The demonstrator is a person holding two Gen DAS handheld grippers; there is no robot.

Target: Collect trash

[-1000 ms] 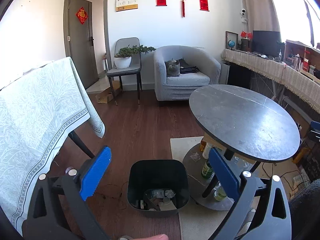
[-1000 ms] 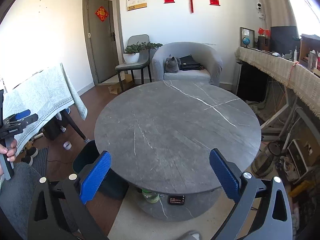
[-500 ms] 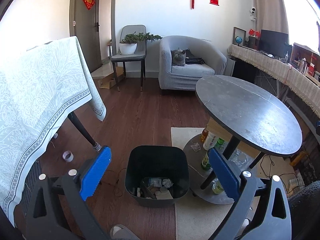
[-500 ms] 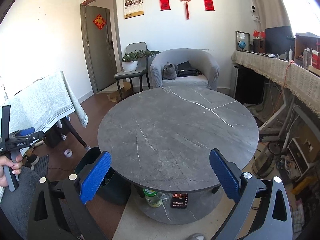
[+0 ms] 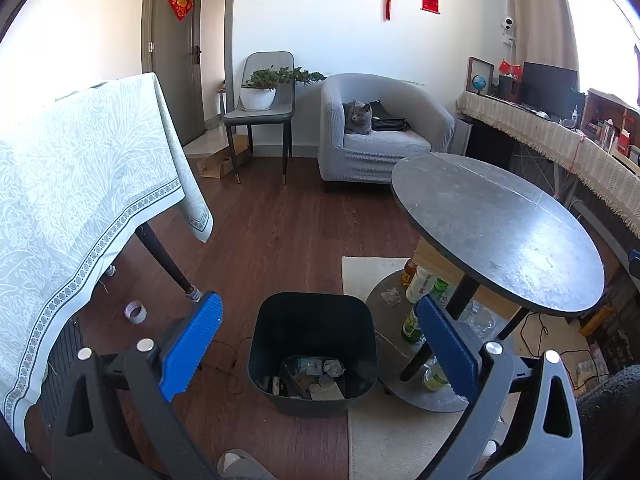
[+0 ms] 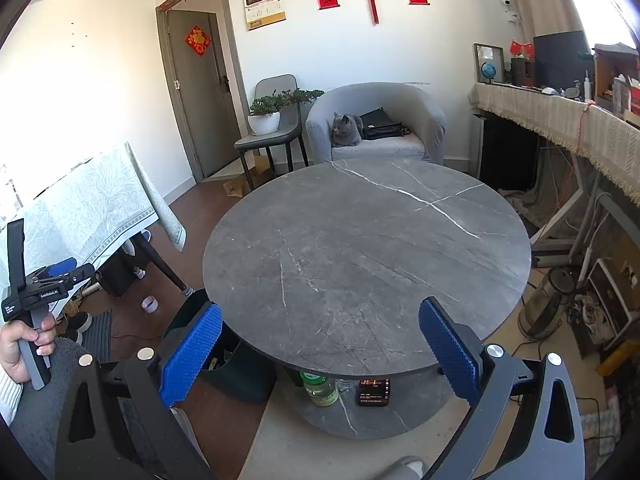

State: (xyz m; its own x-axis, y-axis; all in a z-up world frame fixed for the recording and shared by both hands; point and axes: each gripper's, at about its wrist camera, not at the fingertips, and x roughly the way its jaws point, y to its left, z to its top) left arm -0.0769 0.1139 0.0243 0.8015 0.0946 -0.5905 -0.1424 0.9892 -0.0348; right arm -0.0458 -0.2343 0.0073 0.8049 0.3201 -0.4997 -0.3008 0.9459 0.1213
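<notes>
Both empty: left gripper [image 5: 316, 350] and right gripper [image 6: 320, 350] spread wide. Bin [image 5: 312, 354] dead ahead below left, trash [image 5: 316, 376] inside. Likely searching; next, locate remaining litter, maybe wad [image 5: 391, 296] ahead-right.

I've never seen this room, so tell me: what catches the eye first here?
The round grey table fills the middle of the right wrist view, its top bare. Behind it a grey cat sits on the grey armchair by the back wall. On the floor beside the table stands a black bin with trash at its bottom.
</notes>
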